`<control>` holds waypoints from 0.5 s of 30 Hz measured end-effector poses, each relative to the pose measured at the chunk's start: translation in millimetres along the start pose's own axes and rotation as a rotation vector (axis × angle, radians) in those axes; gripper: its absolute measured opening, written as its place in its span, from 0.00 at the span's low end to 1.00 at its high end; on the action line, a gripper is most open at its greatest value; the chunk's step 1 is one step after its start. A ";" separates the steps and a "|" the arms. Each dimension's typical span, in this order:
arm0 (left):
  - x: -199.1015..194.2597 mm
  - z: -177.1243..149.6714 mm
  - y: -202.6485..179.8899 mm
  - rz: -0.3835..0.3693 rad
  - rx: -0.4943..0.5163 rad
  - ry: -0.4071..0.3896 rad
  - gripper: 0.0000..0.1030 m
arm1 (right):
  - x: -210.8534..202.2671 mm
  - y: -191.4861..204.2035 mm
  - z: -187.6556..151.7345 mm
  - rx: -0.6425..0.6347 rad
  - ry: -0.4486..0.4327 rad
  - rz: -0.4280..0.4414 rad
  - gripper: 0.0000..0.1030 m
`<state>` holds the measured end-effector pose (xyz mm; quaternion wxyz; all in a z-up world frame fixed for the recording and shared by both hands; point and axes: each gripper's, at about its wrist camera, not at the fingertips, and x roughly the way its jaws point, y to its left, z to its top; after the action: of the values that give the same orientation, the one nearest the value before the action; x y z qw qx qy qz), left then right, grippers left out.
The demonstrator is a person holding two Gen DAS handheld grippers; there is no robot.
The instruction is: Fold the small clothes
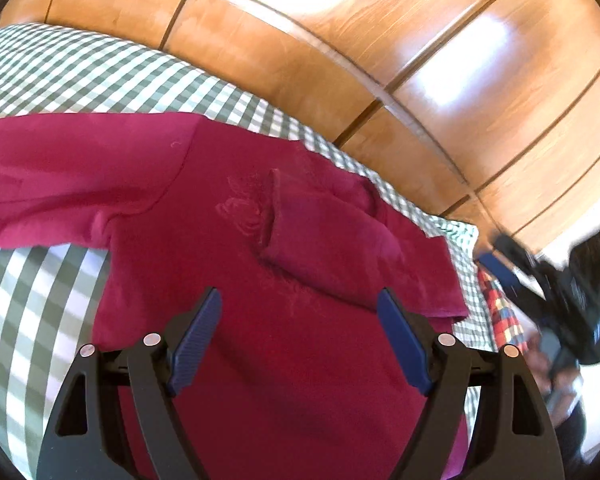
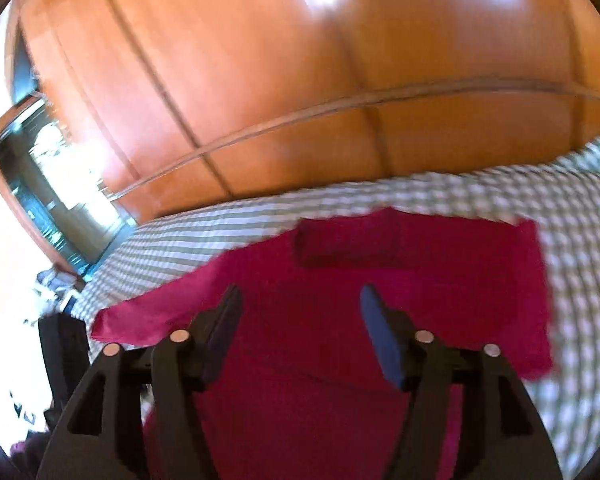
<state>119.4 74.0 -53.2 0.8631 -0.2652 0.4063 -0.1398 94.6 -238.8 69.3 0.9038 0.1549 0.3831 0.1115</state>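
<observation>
A dark red long-sleeved top (image 1: 284, 344) lies spread on a green-and-white checked bed cover (image 1: 40, 280). One sleeve (image 1: 324, 232) is folded across its chest; the other sleeve (image 1: 60, 168) stretches out to the left. My left gripper (image 1: 300, 300) hovers over the top, open, with nothing between its blue pads. The right gripper (image 1: 560, 292) shows at the right edge, blurred. In the right wrist view the same top (image 2: 420, 288) lies below the right gripper (image 2: 300, 296), which stands open and empty above the cloth; the folded sleeve (image 2: 348, 246) lies ahead of it.
A polished wooden wardrobe (image 1: 340, 40) rises right behind the bed. A red, yellow and blue checked cloth (image 1: 504, 312) lies at the bed's right edge. In the right wrist view a mirror or glass door (image 2: 52, 184) stands at the left.
</observation>
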 end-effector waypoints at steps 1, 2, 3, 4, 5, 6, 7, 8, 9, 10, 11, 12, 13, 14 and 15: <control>5.8 2.7 1.8 0.008 -0.005 0.004 0.76 | -10.6 -16.9 -8.9 0.017 -0.003 -0.042 0.63; 11.3 5.7 3.3 0.017 -0.009 0.005 0.76 | -15.8 -30.6 -16.2 0.029 -0.006 -0.081 0.64; 16.8 9.2 4.7 0.028 -0.011 0.005 0.76 | -22.6 -43.4 -21.9 0.044 -0.005 -0.118 0.64; 21.5 12.8 6.2 0.035 -0.013 0.006 0.75 | -28.8 -60.7 -30.1 0.073 0.000 -0.155 0.64; 26.7 16.2 7.2 0.041 -0.016 0.009 0.72 | -34.9 -74.6 -37.8 0.100 0.006 -0.181 0.64; 34.0 21.1 8.5 0.051 -0.023 0.014 0.70 | -38.8 -88.1 -44.9 0.126 0.013 -0.207 0.64; 39.8 25.2 9.2 0.055 -0.028 0.020 0.66 | -43.3 -99.4 -52.5 0.147 0.020 -0.234 0.64; 48.2 30.2 9.3 0.055 -0.030 0.033 0.60 | -45.0 -109.0 -56.4 0.166 0.028 -0.258 0.65; 55.5 33.1 8.2 0.059 -0.028 0.050 0.55 | -45.2 -115.7 -59.5 0.180 0.034 -0.273 0.65; 62.3 35.5 7.5 0.063 -0.028 0.066 0.44 | -40.7 -121.7 -61.7 0.192 0.039 -0.286 0.65; 68.4 37.3 6.0 0.064 -0.029 0.080 0.34 | -37.8 -125.4 -62.6 0.196 0.040 -0.294 0.65; 74.4 39.0 2.8 0.068 -0.025 0.092 0.28 | -33.7 -129.0 -62.4 0.199 0.043 -0.306 0.65; 78.2 40.6 -0.3 0.070 -0.014 0.096 0.12 | -29.9 -132.5 -62.1 0.205 0.045 -0.312 0.65; 81.1 42.3 -3.8 0.070 0.000 0.102 0.09 | -21.0 -132.6 -59.3 0.212 0.047 -0.317 0.65; 81.7 44.8 -7.0 0.074 0.010 0.098 0.07 | -14.6 -133.2 -56.1 0.218 0.048 -0.323 0.65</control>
<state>205.6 46.3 -76.8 0.8481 -0.2385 0.4569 -0.1228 54.8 -356.0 -6.7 0.8784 0.1858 0.4341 -0.0736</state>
